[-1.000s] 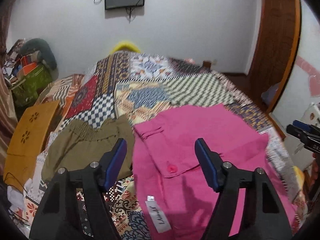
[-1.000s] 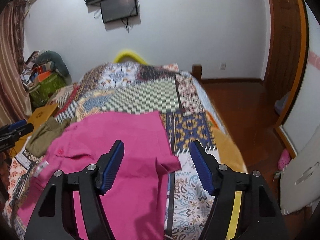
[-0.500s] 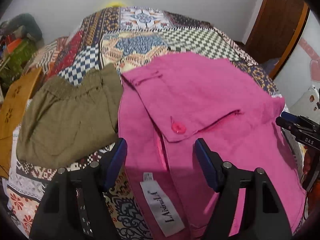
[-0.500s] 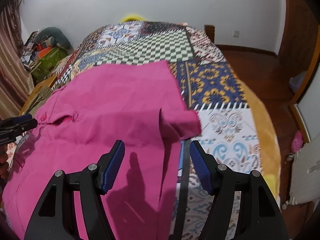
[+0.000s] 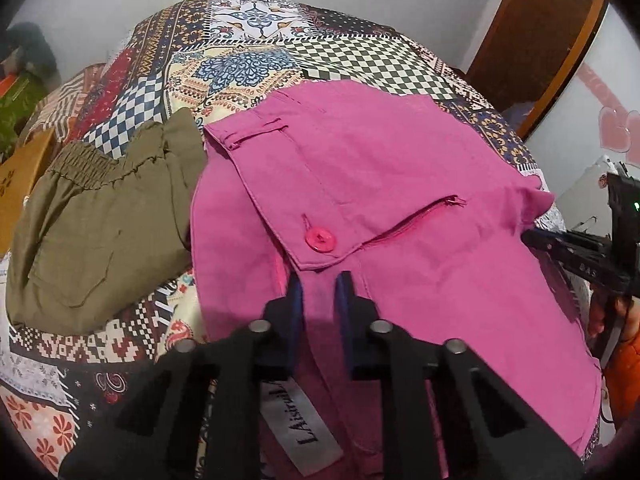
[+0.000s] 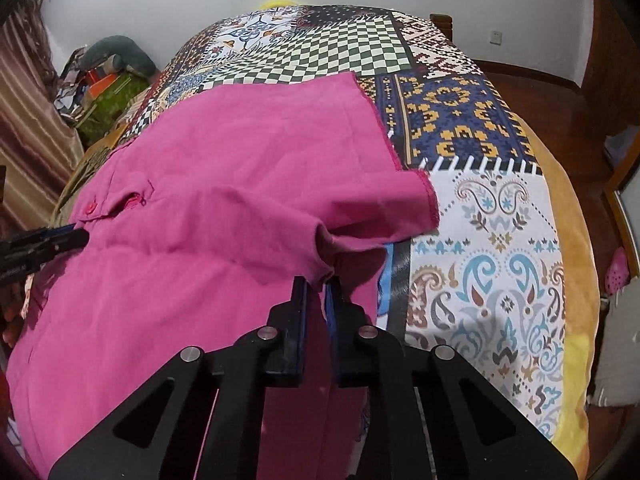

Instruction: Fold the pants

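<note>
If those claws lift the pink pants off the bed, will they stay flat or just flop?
Probably flop: the pink pants already pucker into soft folds where the right claw pinches them. The parts between and beyond both claws would likely sag. The fabric looks thin, so probably light.

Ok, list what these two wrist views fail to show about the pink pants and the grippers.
- Left wrist view: the near edge of the pink pants lies under the left gripper, whose jaws are closing on the fabric; its white label is partly covered.
- Right wrist view: the right gripper is shut on a bunched fold; what lies under it is hidden.
- Both views: the lower legs run off the bottom edge.
- Olive garment: partly tucked under the pink cloth.
</note>
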A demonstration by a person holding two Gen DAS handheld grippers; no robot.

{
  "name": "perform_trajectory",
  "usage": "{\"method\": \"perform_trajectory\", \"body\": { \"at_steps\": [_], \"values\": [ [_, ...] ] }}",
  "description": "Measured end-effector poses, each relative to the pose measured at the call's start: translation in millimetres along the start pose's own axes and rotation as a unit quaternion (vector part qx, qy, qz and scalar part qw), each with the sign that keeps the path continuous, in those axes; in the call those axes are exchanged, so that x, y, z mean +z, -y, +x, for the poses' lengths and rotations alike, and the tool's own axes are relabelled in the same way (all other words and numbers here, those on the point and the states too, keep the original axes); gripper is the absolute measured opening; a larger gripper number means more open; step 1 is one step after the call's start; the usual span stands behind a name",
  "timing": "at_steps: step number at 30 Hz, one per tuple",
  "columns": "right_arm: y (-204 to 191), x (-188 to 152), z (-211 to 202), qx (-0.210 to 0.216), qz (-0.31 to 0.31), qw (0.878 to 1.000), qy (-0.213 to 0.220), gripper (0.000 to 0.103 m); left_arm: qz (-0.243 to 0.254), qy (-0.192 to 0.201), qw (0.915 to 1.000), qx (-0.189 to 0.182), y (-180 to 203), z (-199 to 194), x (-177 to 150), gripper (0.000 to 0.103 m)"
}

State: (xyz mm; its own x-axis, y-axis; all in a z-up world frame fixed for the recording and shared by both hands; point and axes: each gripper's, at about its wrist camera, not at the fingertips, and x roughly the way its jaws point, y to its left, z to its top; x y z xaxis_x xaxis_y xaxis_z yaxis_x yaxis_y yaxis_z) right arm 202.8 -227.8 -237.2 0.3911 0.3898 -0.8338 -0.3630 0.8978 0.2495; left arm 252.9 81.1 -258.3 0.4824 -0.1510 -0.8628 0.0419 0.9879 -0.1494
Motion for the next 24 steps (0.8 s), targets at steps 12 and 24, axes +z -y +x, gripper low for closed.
{"method": "perform_trajectory", "body": {
  "at_steps": [12,24],
  "values": [
    [-4,-12,-5,0.006,0.006,1.0,-0.011,0.006,-0.001,-0.012,0.9999,0.013,-6,14,11,0.01],
    [0,3,-38,-0.007,0.022,1.0,0.02,0.009,0.016,0.033,0.9983,0.045,0,-36,16,0.049]
  ]
}}
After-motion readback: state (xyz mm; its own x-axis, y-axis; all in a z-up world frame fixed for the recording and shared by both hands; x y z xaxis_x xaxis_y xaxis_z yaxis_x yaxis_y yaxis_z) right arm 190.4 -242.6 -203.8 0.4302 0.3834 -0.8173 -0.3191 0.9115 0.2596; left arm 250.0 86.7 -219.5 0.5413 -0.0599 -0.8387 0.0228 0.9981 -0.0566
